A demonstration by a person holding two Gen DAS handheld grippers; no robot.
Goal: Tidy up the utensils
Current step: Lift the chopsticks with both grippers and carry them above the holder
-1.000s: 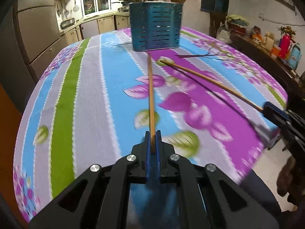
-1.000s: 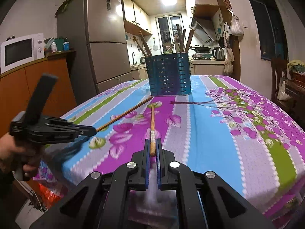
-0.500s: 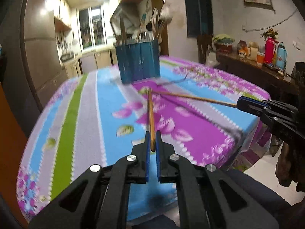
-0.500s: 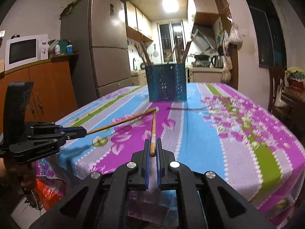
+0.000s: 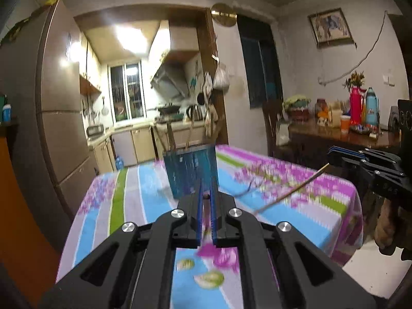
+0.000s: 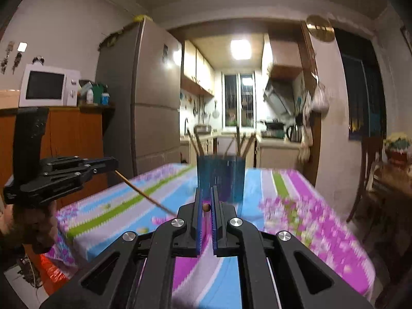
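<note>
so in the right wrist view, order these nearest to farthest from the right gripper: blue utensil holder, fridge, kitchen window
From the right gripper:
1. blue utensil holder, straight ahead on the table.
2. fridge, ahead and to the left, beyond the table.
3. kitchen window, at the far end of the kitchen, centre.

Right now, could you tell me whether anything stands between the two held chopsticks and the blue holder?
Nothing visible does. Each chopstick hangs above bare tablecloth, with the holder straight ahead; utensils already in it leave gaps at the top.
</note>
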